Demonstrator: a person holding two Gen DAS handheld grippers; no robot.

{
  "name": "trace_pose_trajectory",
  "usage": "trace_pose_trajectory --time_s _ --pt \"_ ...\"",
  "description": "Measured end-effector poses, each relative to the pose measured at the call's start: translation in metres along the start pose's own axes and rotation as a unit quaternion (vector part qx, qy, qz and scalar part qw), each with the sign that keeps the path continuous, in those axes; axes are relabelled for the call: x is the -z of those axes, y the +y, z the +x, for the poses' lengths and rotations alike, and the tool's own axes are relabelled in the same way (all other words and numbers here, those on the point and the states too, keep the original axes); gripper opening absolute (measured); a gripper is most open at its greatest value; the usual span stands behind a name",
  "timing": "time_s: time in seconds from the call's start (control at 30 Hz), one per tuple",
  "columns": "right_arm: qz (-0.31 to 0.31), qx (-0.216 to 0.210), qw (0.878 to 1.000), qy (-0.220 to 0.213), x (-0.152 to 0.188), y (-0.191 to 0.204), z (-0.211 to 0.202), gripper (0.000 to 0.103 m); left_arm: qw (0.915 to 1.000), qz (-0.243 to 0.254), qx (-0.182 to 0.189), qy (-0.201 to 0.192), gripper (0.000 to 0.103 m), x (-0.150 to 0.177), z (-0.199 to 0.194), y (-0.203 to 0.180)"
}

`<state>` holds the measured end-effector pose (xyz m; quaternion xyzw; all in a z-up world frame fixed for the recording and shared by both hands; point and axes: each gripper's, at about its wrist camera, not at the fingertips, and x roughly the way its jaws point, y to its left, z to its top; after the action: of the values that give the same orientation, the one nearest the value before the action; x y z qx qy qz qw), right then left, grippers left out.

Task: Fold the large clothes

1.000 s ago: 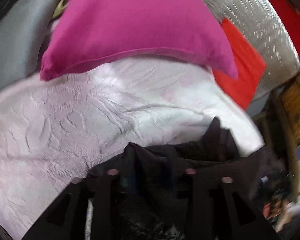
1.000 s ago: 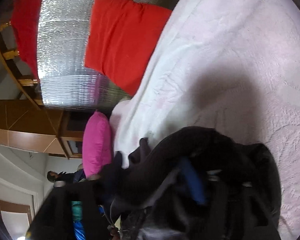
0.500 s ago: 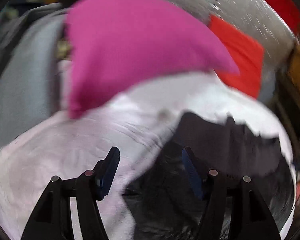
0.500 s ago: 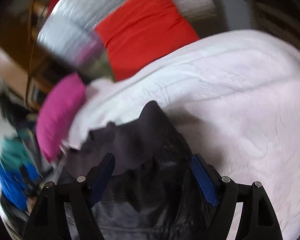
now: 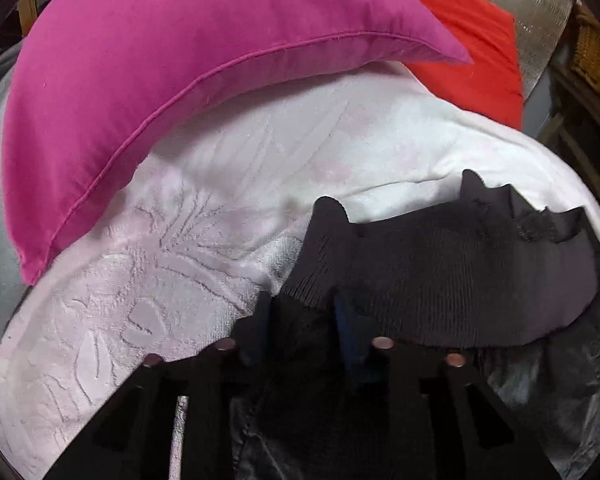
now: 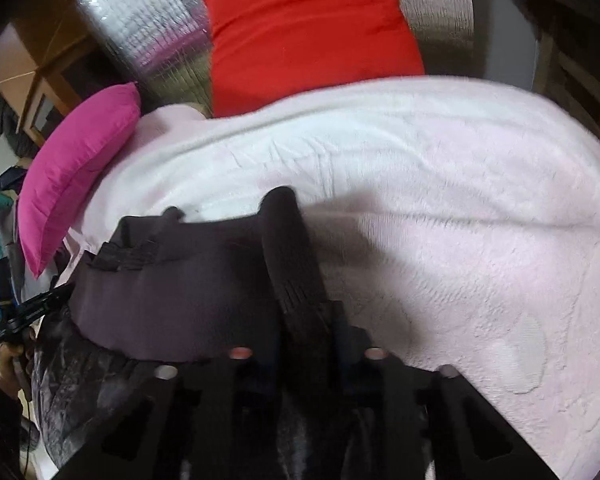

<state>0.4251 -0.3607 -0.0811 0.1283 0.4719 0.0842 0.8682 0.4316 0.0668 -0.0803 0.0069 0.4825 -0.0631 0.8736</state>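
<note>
A large black garment (image 5: pixel 440 276) with a ribbed knit band and a shiny padded body lies on a pale pink bedspread (image 5: pixel 140 300). My left gripper (image 5: pixel 304 320) is shut on the band's left corner. In the right wrist view the same garment (image 6: pixel 172 292) spreads to the left, and my right gripper (image 6: pixel 306 332) is shut on its ribbed right corner, which sticks up between the fingers. The band is stretched between the two grippers.
A magenta pillow (image 5: pixel 180 60) lies at the head of the bed, close above the left gripper. A red pillow (image 6: pixel 308 28) leans on a silver quilted headboard (image 6: pixel 140 20). Bare bedspread (image 6: pixel 480 220) extends right of the garment. Wooden furniture (image 5: pixel 588 60) stands beside the bed.
Both grippers were open over the garment half a second ago. Now each has closed on a corner of the ribbed band, which is spread flatter across the bed.
</note>
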Motion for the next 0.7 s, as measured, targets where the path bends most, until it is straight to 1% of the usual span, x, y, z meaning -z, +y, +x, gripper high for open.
trace_pose_trajectory --time_s 0.07,0.1,0.13,0.17,0.2,0.23,0.3,0.4,0.43,0.47,0.5,0.53,0.6,0.63,0.7 --pt "-0.006 0.007 1.000 -0.027 -0.004 0.006 -0.017 0.019 0.9998 -0.017 -0.002 -0.014 0.023 0.002 -0.003 0.006" --pt "0.010 0.013 0.999 -0.043 -0.007 0.000 -0.022 0.018 0.9994 -0.032 -0.005 -0.013 0.022 0.003 0.000 0.011" --pt "0.027 0.017 0.998 -0.045 -0.008 -0.006 -0.020 0.018 0.9990 -0.043 -0.006 -0.009 0.022 0.004 0.004 0.017" --pt "0.055 0.022 0.998 -0.033 -0.007 -0.017 -0.009 0.018 0.9982 -0.059 -0.004 0.000 0.022 0.005 0.011 0.021" --pt "0.061 0.026 0.998 -0.023 -0.004 -0.020 -0.001 0.018 0.9976 -0.069 -0.001 0.003 0.022 0.007 0.015 0.024" --pt "0.061 0.032 0.998 -0.011 0.003 -0.020 0.009 0.018 0.9978 -0.066 -0.004 0.000 0.022 0.007 0.015 0.023" --pt "0.073 0.030 0.997 -0.013 0.009 -0.024 0.014 0.018 0.9981 -0.061 -0.009 -0.002 0.022 0.007 0.013 0.022" --pt "0.095 0.022 0.995 -0.014 0.007 -0.032 0.012 0.020 0.9979 -0.064 -0.012 0.000 0.023 0.007 0.014 0.023" --pt "0.100 0.022 0.995 -0.018 0.007 -0.033 0.011 0.026 0.9979 -0.063 -0.014 0.000 0.024 0.007 0.013 0.022" --pt "0.108 0.013 0.994 -0.019 0.007 -0.034 0.009 0.042 0.9981 -0.059 -0.018 -0.004 0.025 0.007 0.010 0.021" --pt "0.116 0.013 0.993 -0.018 0.007 -0.033 0.008 0.056 0.9984 -0.053 -0.020 -0.011 0.028 0.007 0.006 0.019" --pt "0.121 0.020 0.992 -0.019 0.008 -0.033 0.004 0.080 0.9985 -0.048 -0.021 -0.015 0.030 0.008 0.001 0.017" --pt "0.118 0.022 0.992 -0.036 0.010 -0.029 -0.011 0.081 0.9982 -0.041 -0.031 -0.031 0.035 0.010 -0.017 0.015" --pt "0.119 0.024 0.991 -0.047 0.011 -0.026 -0.020 0.081 0.9974 -0.040 -0.041 -0.044 0.041 0.011 -0.029 0.016" --pt "0.127 0.025 0.989 -0.071 0.013 -0.024 -0.044 0.081 0.9951 -0.034 -0.067 -0.064 0.045 0.016 -0.048 0.017"
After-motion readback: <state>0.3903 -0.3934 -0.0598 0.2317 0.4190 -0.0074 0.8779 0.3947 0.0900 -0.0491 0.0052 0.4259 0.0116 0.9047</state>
